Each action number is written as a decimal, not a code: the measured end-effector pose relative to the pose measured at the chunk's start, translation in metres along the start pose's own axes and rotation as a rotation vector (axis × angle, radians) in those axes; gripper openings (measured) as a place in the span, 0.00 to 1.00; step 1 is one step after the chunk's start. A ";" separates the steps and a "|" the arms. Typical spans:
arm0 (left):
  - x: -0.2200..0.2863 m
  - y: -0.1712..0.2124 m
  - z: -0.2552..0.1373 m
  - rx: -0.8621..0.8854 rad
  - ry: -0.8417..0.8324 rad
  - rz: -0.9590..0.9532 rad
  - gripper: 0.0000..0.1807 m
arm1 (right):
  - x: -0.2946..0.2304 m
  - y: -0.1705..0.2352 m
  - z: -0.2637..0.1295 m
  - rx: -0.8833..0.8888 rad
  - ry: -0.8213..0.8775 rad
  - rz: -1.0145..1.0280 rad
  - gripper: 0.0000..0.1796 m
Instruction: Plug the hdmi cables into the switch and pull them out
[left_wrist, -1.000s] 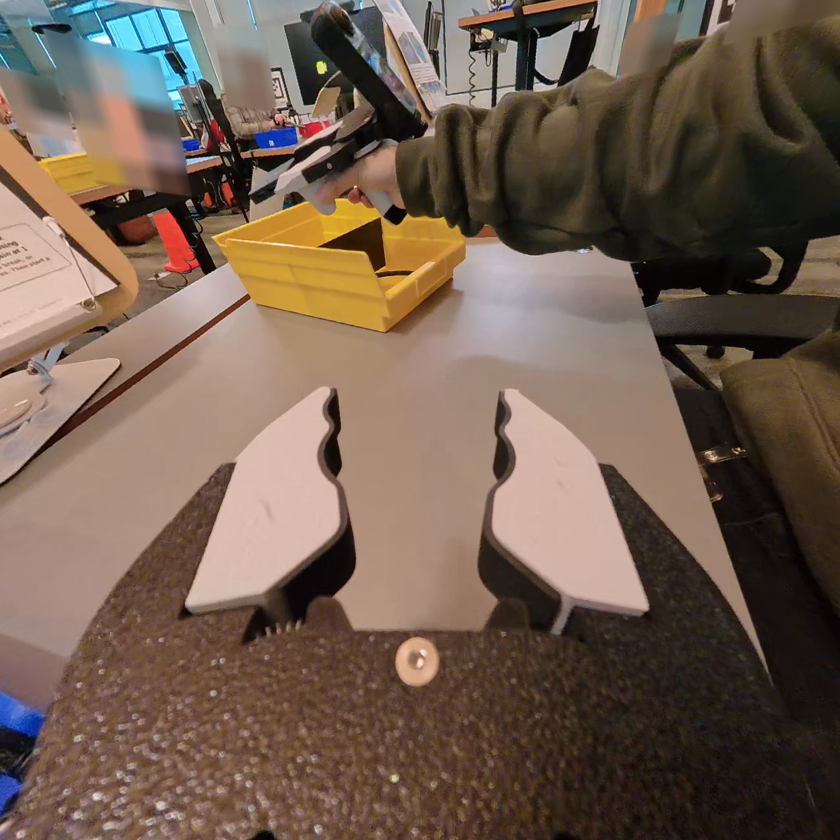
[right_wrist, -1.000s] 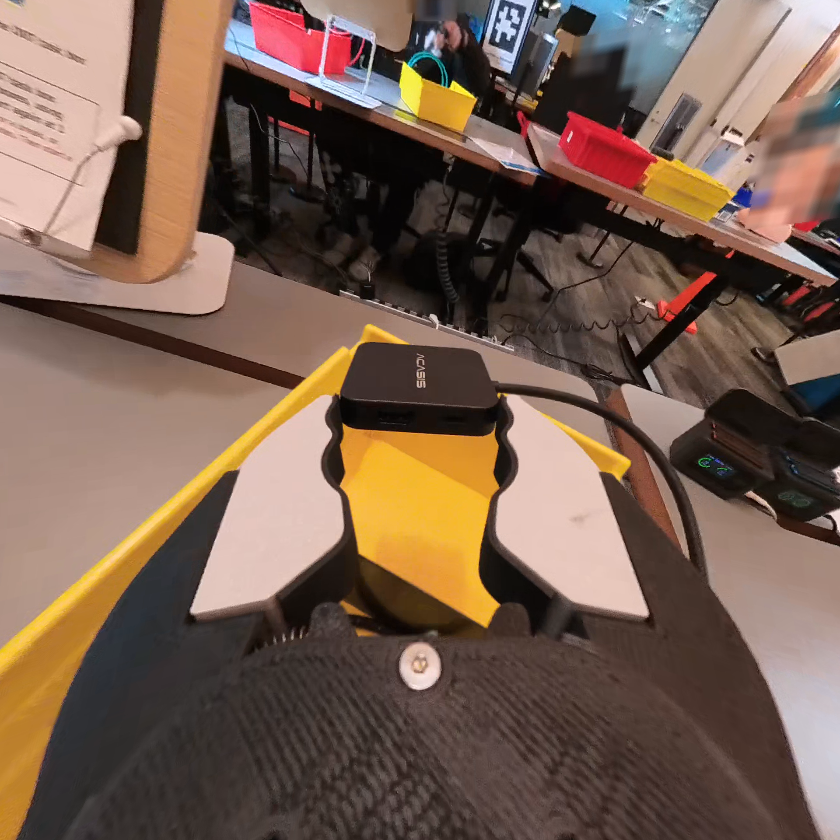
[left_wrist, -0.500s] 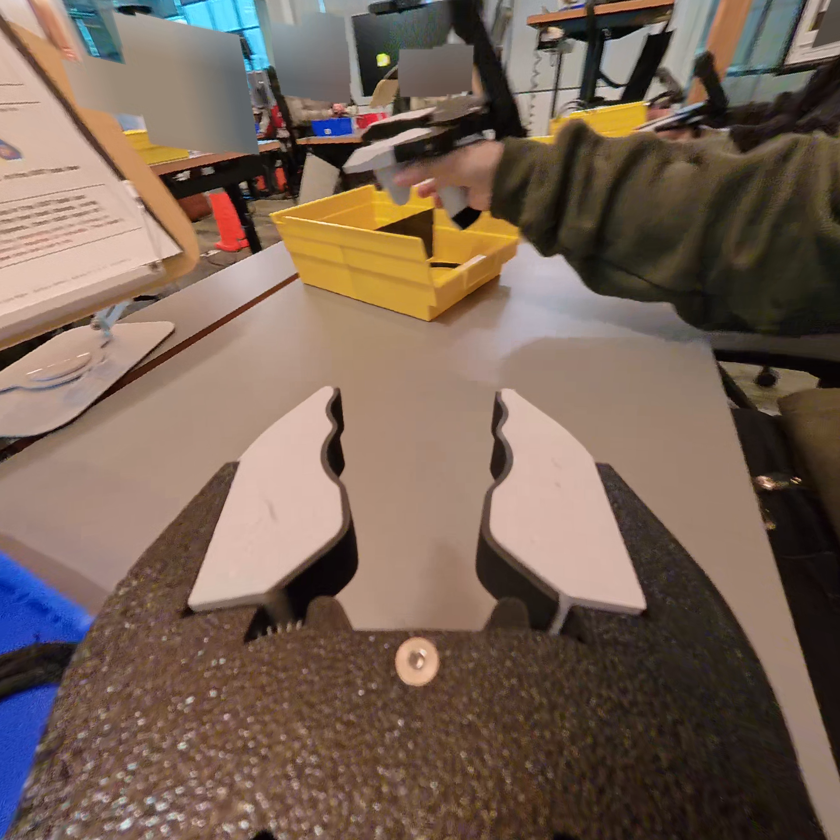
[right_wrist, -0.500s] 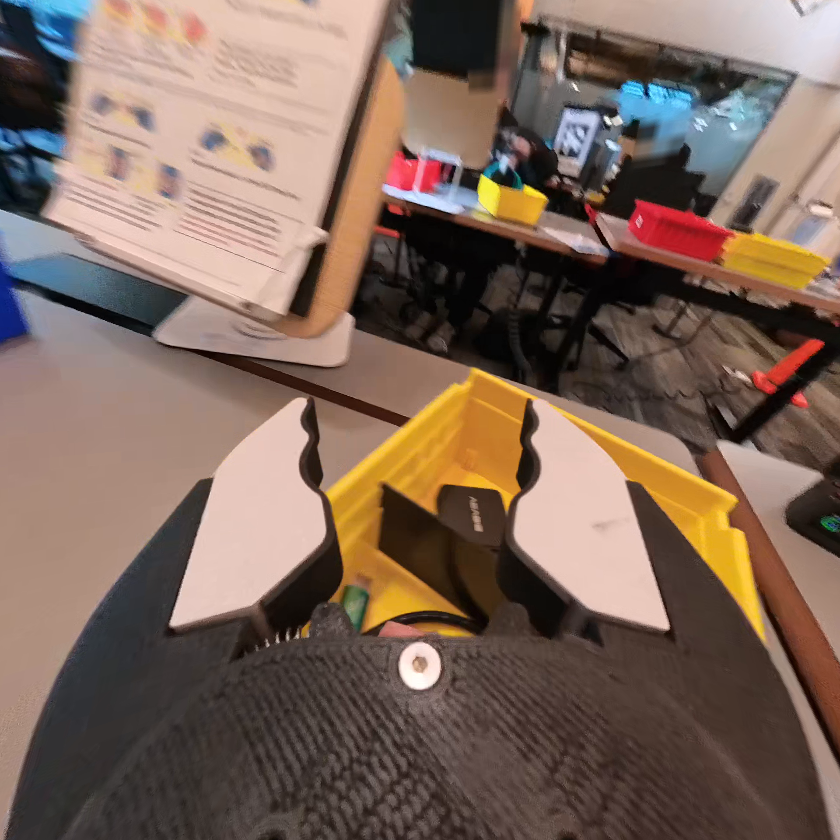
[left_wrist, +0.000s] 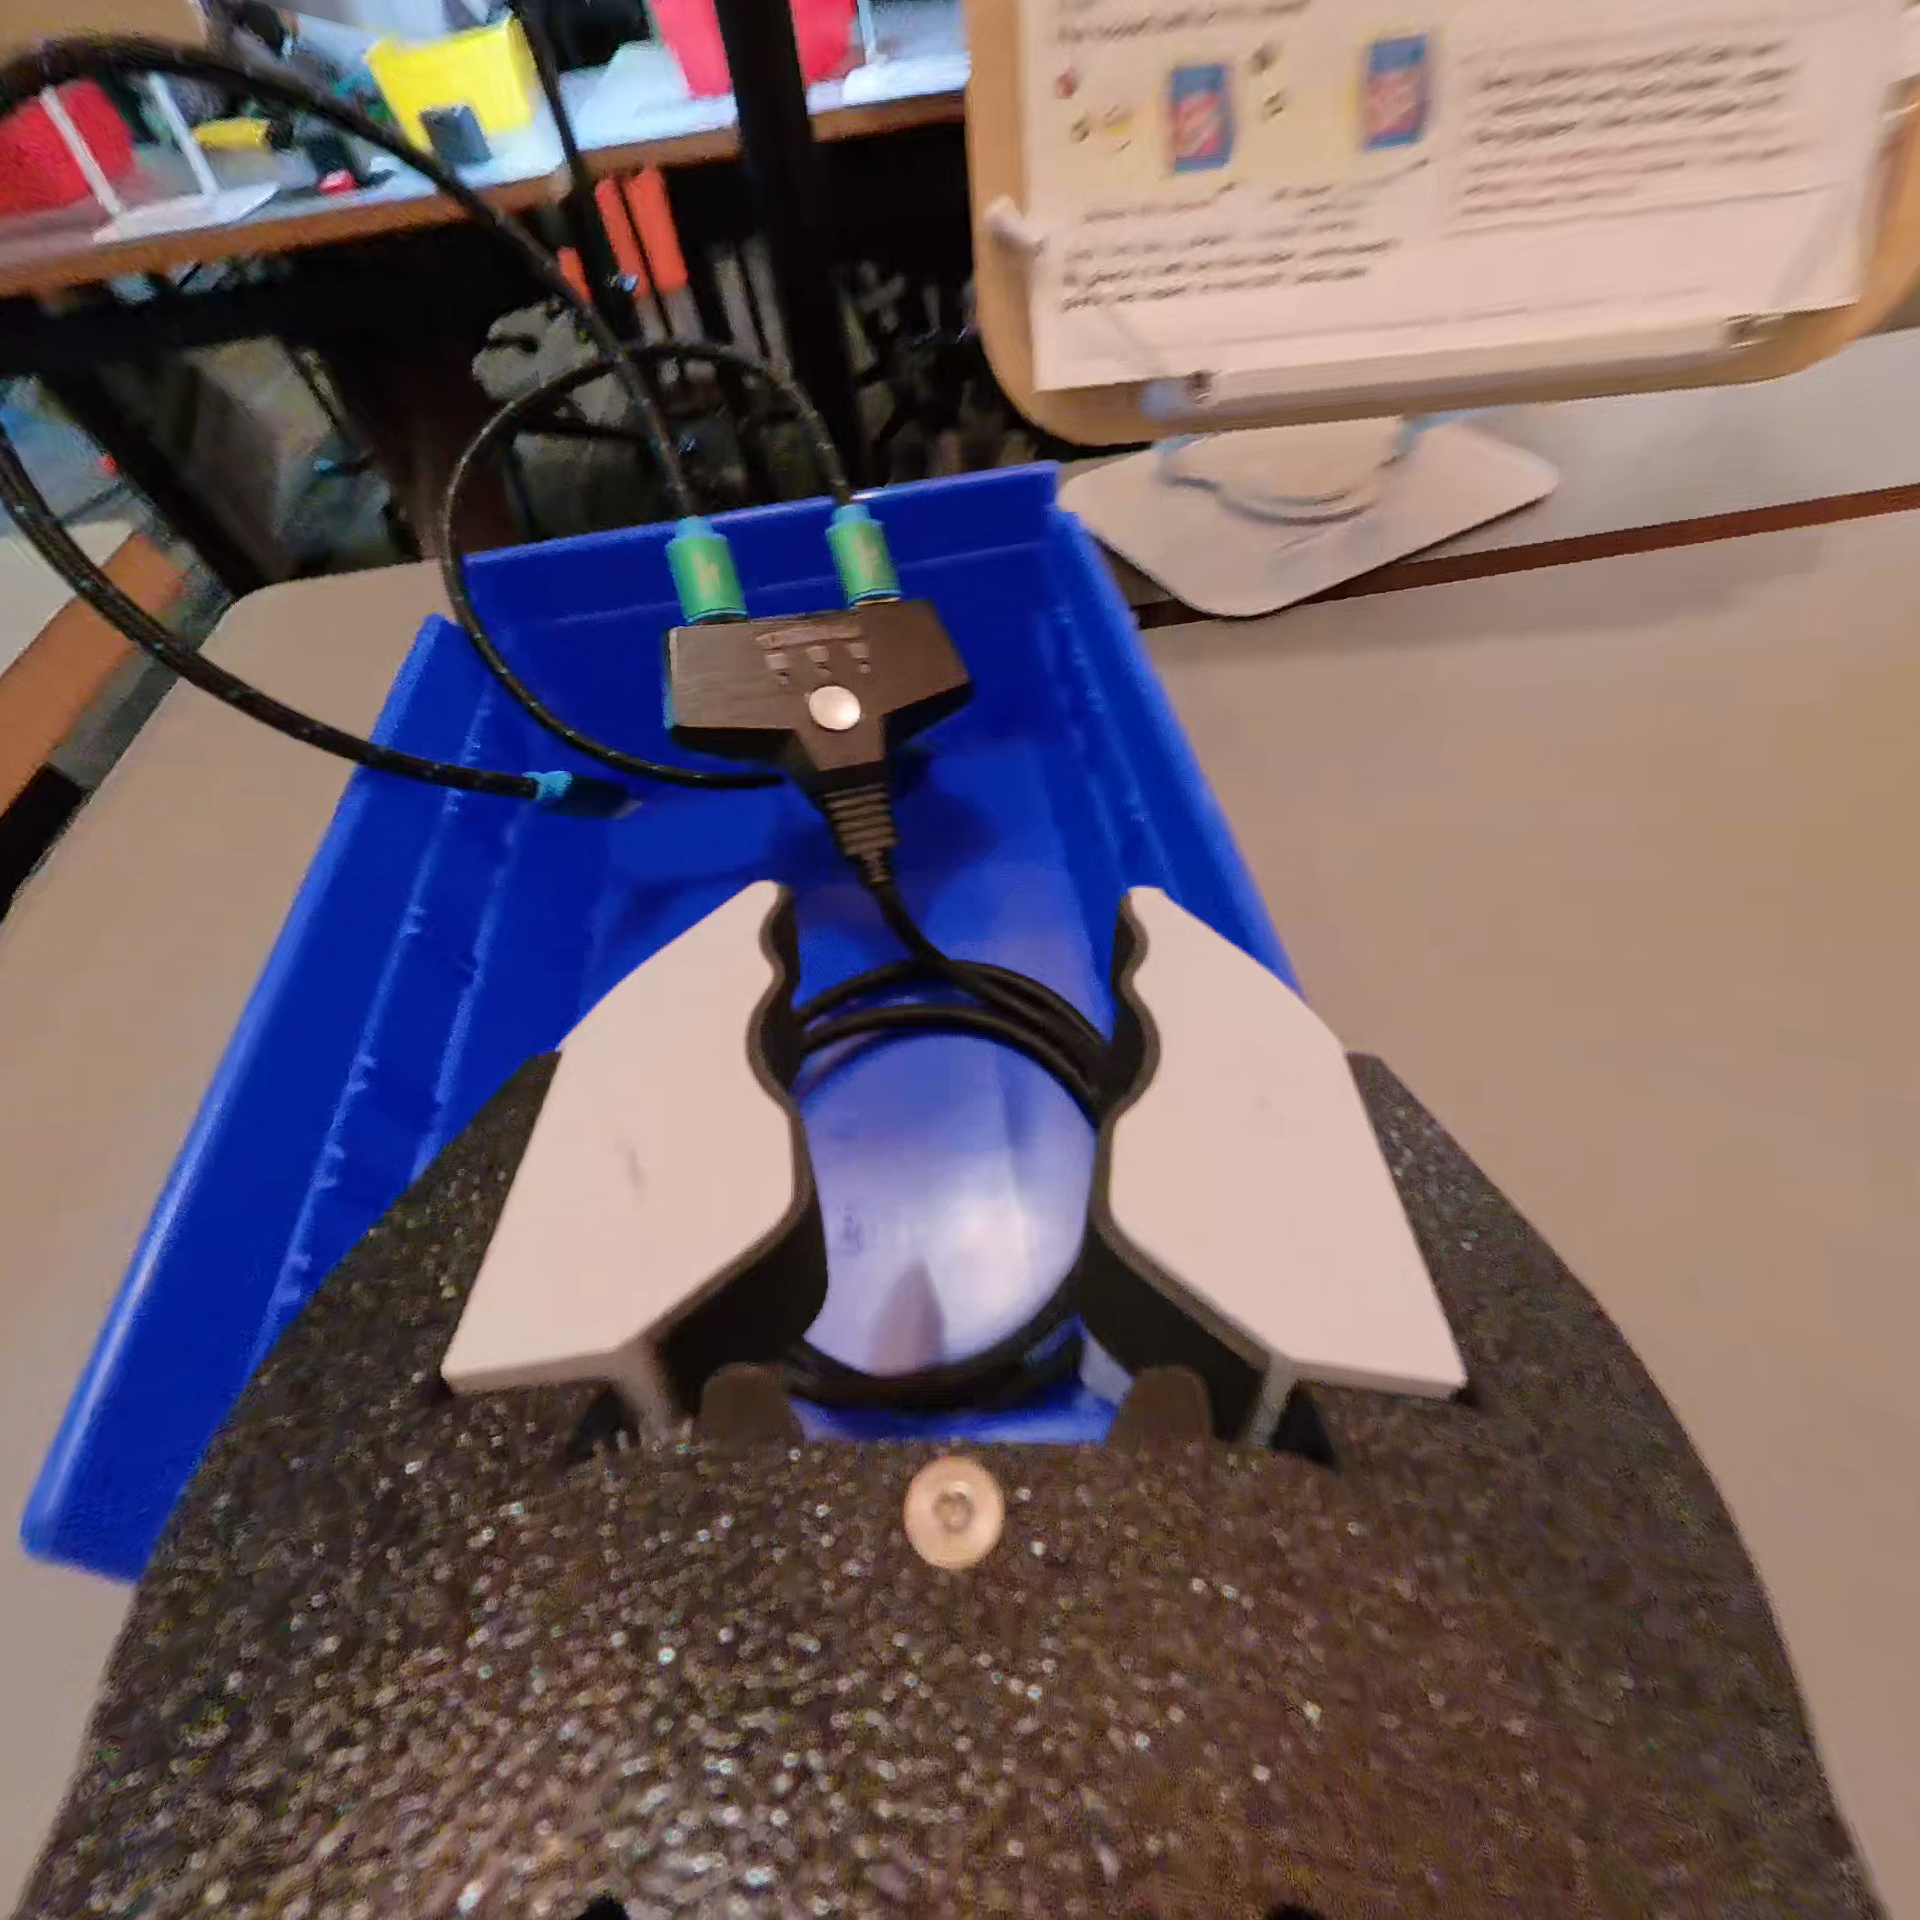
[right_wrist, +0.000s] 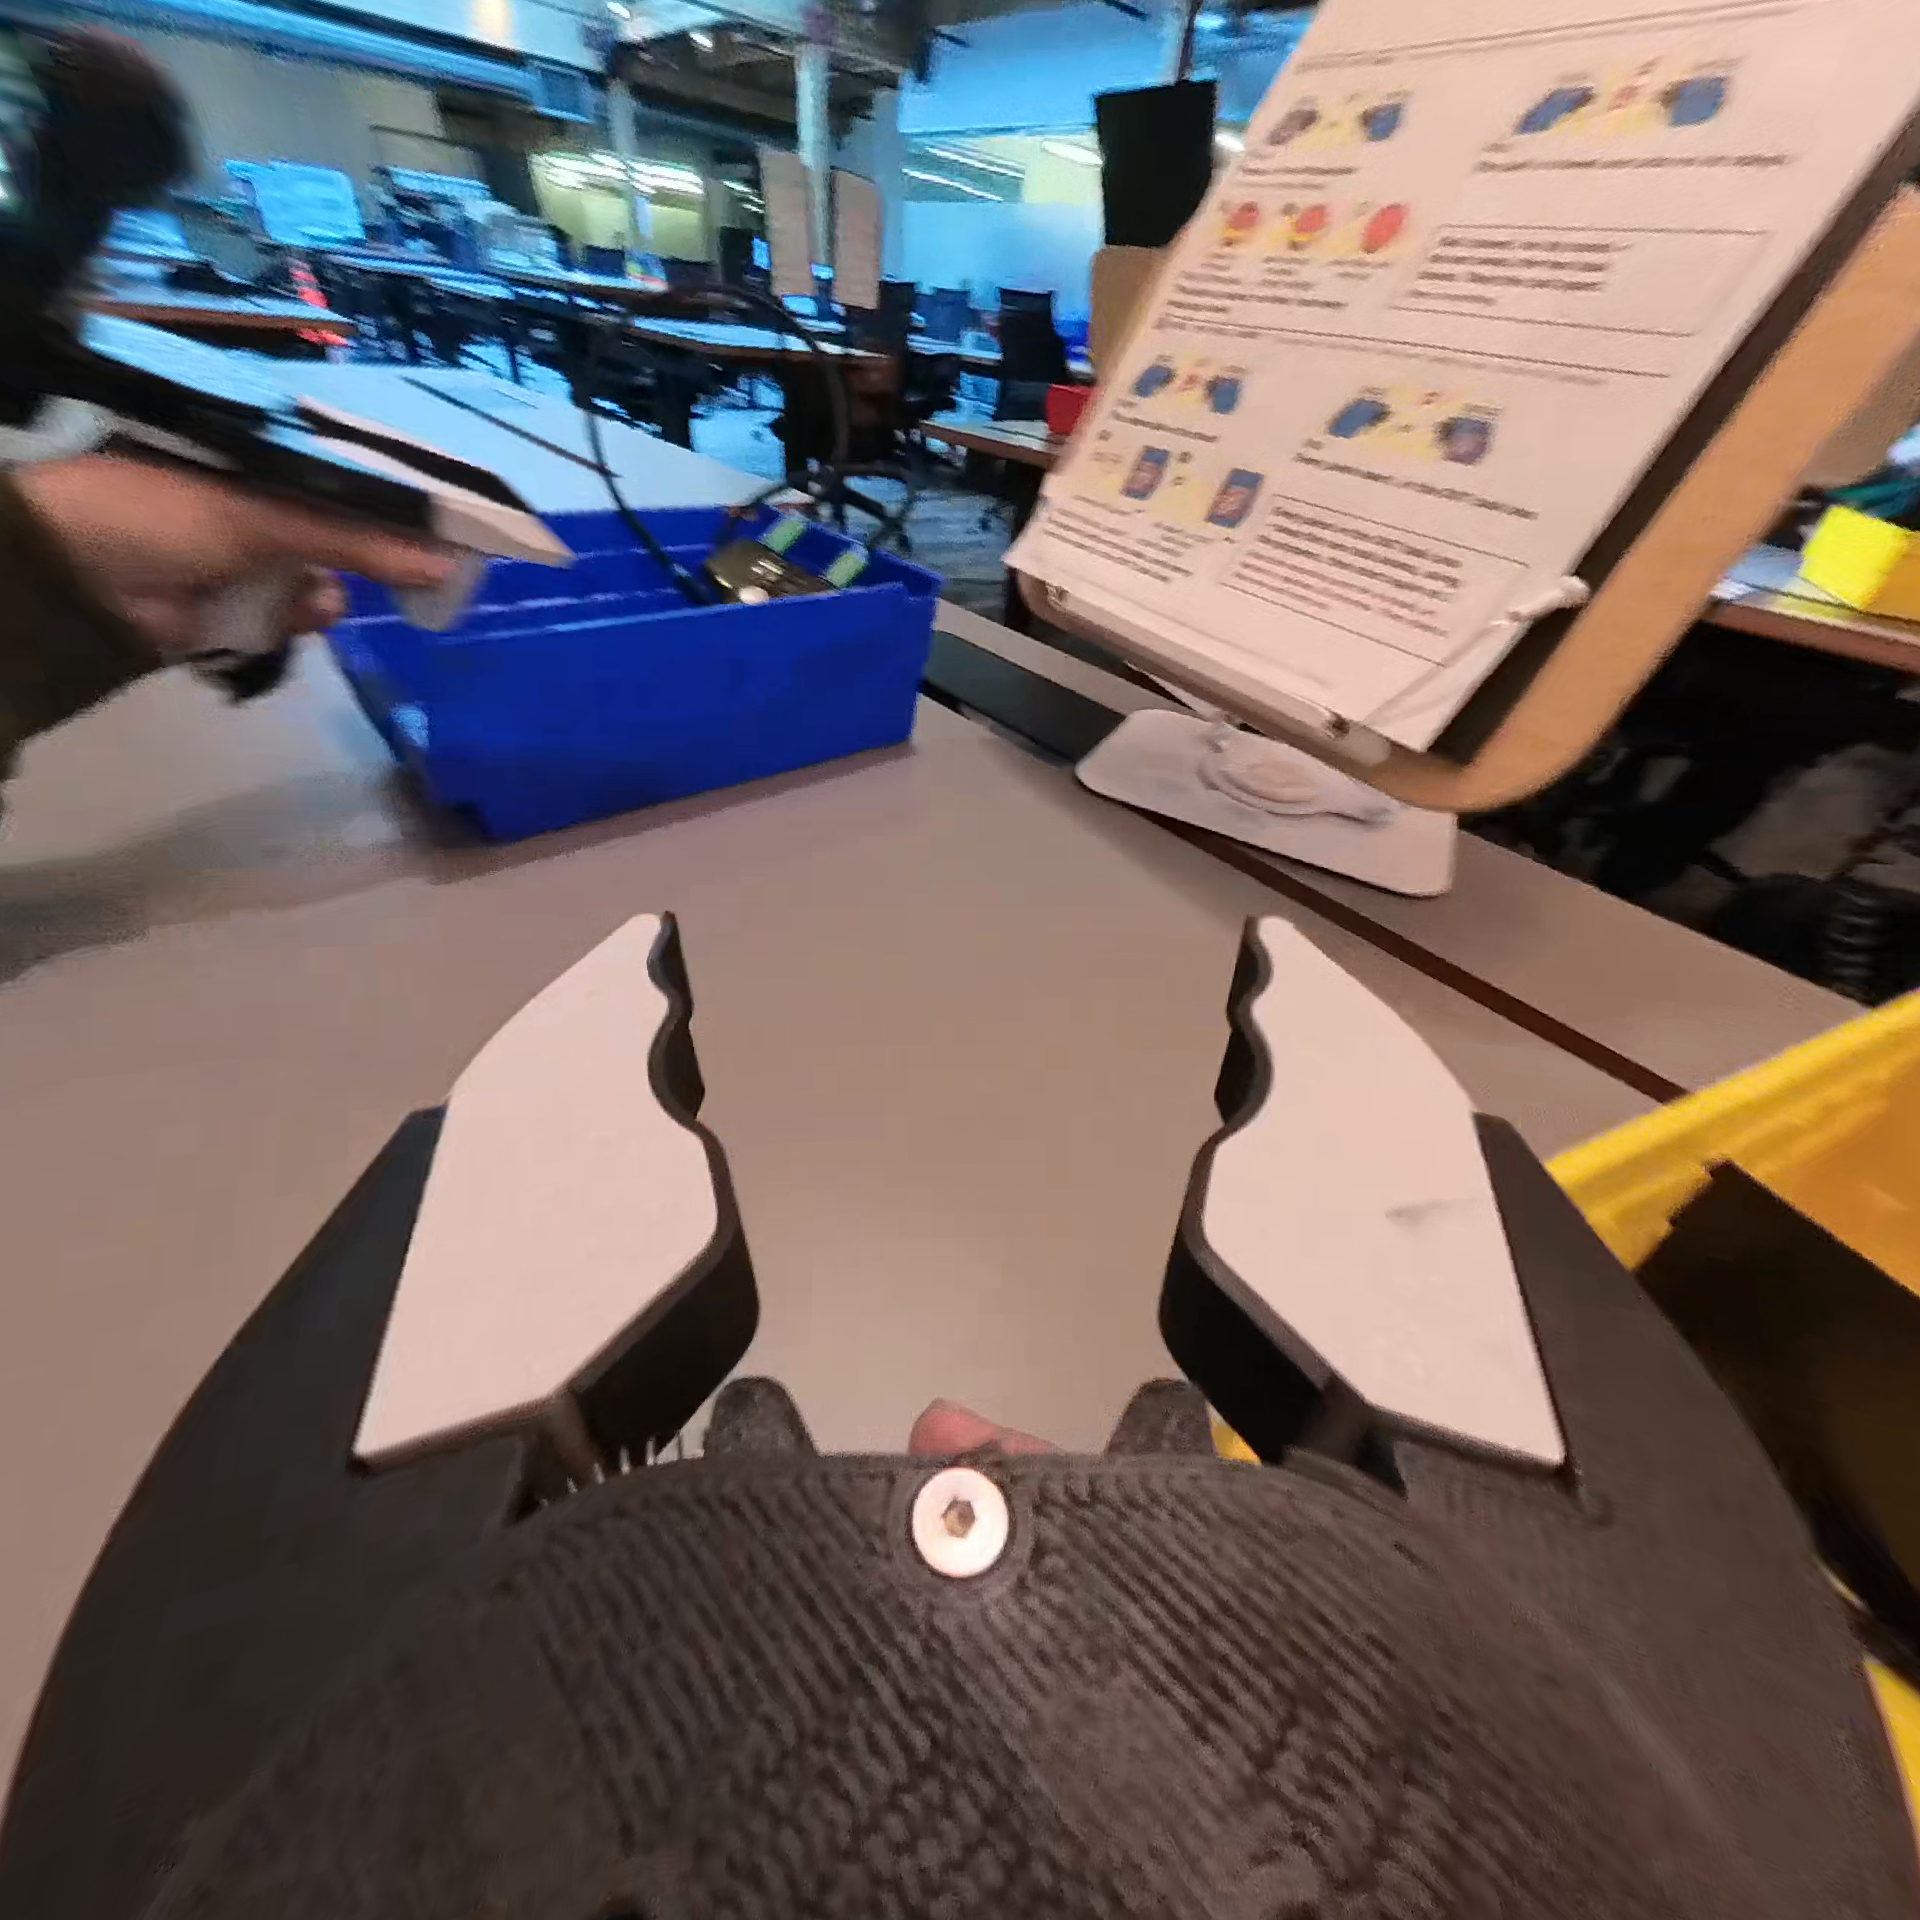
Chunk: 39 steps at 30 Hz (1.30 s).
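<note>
A: What does the left wrist view show?

B: The left gripper (left_wrist: 951, 935) is over the blue bin (left_wrist: 343, 1039), its fingers apart and holding nothing. In the upper middle of the frame the black HDMI switch (left_wrist: 816, 681) lies inside the bin. Two green-ended HDMI cables (left_wrist: 707, 571) are plugged in its far edge, side by side. A third cable end (left_wrist: 561, 788) lies at the left wall of the bin. The switch's own cord (left_wrist: 956, 997) is coiled between the fingers, lower down. The paper stand (left_wrist: 1434, 208) is at the upper right.

A: And the right wrist view?

B: The right gripper (right_wrist: 956, 977) is over the bare grey table (right_wrist: 935, 883), its fingers wide apart and empty. The blue bin (right_wrist: 665, 686) with the switch (right_wrist: 764, 571) is at the upper left, under the left gripper (right_wrist: 488, 520). A yellow bin (right_wrist: 1766, 1122) shows at the right edge.
</note>
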<state>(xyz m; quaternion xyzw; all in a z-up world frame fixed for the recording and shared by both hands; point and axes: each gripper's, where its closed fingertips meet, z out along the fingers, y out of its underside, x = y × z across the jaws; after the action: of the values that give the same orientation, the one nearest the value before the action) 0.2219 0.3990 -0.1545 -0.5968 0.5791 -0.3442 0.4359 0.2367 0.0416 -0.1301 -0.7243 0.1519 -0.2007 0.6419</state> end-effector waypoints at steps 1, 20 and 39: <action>-0.006 -0.002 0.013 -0.029 -0.023 0.006 0.32 | -0.004 -0.005 -0.001 0.015 -0.018 -0.010 0.55; -0.042 0.028 0.129 -0.260 -0.211 0.032 0.21 | 0.018 -0.004 -0.021 0.016 0.035 -0.047 0.48; -0.017 -0.192 -0.065 0.284 -0.111 0.235 0.18 | 0.008 -0.036 -0.035 0.074 0.047 -0.124 0.43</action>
<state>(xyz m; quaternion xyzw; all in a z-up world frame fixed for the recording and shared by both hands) 0.2355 0.3983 0.0487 -0.4756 0.5654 -0.3356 0.5844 0.2253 0.0118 -0.0901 -0.7031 0.1140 -0.2627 0.6509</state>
